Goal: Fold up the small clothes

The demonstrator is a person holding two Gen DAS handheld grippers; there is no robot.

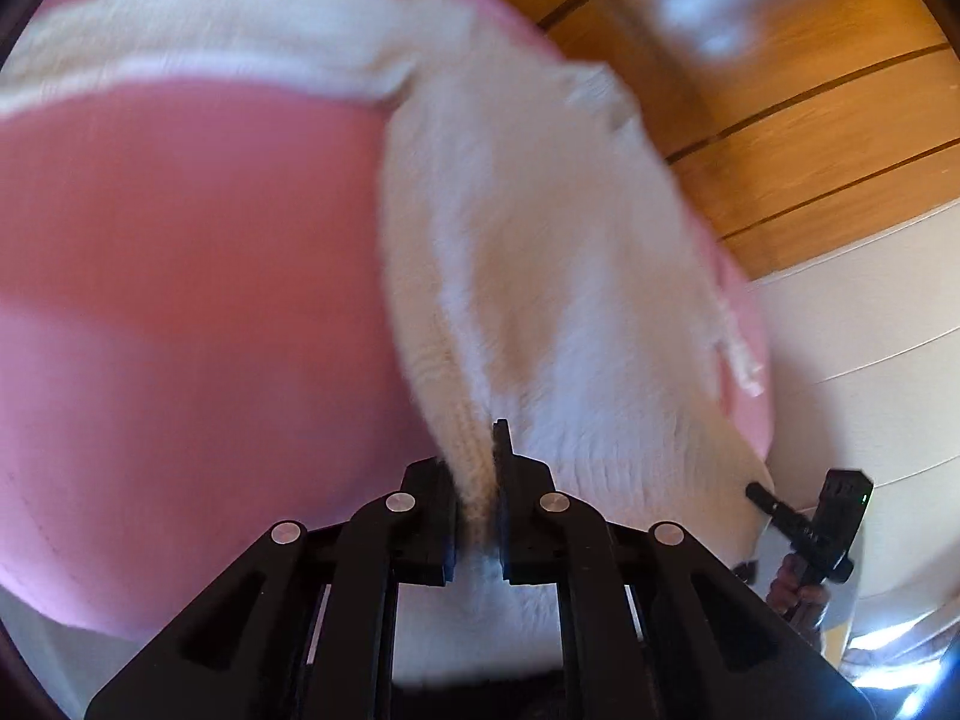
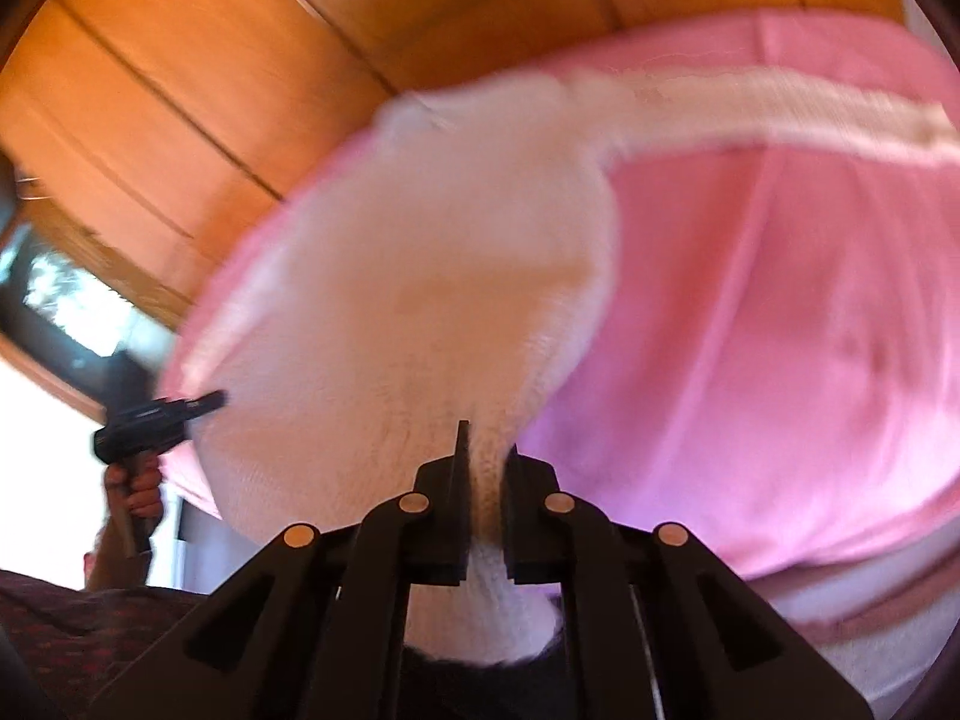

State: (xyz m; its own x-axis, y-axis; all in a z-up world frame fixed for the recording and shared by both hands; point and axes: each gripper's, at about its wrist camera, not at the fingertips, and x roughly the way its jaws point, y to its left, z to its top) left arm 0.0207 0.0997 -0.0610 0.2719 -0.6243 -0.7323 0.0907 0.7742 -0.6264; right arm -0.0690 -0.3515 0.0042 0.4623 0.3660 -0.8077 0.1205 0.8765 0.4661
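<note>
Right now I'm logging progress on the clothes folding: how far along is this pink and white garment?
Done: both grips are made. The left gripper and the right gripper are each shut on a white knit part of the pink and white garment. In hand: the garment hangs spread between them, lifted, with wood panelling behind it. Left: no fold shows yet, so the folding and setting down remain.

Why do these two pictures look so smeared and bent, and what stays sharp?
Left wrist view: the pink-and-white garment is motion-blurred, the left gripper crisp; fisheye curves the wooden boards; glare bottom right. Right wrist view: same garment smeared, right gripper sharp, window area at left washed out.
</note>
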